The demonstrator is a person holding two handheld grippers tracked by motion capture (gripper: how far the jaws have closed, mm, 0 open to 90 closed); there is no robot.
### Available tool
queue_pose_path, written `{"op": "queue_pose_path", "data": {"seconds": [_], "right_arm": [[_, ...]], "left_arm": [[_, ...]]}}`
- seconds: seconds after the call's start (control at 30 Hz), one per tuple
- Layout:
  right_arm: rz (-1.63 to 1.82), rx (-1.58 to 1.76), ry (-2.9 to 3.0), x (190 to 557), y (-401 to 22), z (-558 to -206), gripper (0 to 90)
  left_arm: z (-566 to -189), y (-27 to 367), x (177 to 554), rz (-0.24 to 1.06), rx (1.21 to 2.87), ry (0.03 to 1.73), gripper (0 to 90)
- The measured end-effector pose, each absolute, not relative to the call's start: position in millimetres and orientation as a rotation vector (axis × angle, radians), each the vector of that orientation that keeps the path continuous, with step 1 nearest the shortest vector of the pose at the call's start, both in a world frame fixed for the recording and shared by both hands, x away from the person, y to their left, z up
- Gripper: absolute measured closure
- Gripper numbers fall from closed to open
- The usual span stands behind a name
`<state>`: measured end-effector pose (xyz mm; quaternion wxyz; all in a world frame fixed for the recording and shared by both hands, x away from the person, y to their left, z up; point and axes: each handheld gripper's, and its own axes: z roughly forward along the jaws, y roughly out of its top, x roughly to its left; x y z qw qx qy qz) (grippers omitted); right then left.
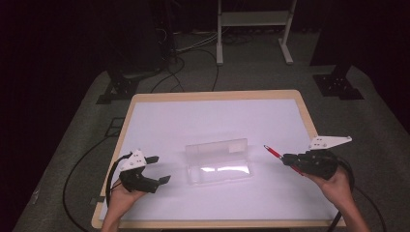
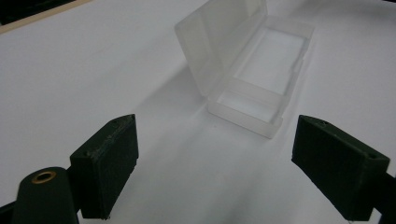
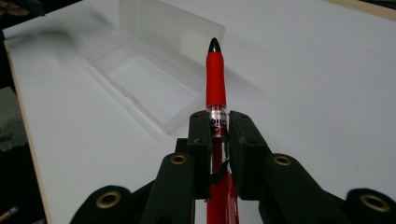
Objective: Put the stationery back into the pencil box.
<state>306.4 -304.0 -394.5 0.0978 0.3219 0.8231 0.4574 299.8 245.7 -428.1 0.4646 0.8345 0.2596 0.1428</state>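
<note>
Pen (image 3: 215, 79) clamped in right tongs (image 3: 219, 133), left tongs (image 2: 215, 172) apart above white table (image 1: 169, 121).

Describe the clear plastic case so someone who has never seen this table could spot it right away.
Start at the white table with its wooden edge. Near its middle, between the left gripper and the right gripper, lies the clear plastic case. It is a long, shallow, see-through box, its hinged lid standing open at the far side and its tray empty, unlike the red pen clamped in the right jaws.
</note>
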Motion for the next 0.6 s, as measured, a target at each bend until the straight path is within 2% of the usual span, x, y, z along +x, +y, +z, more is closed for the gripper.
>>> {"op": "queue_pose_path", "data": {"seconds": [0.6], "right_arm": [[1.363,0.784,2.557,322.5,-262.3,-372.4,78.8]], "left_arm": [[-428.1,259.4,300.3,0.387,2.01,0.692,10.5]]}}
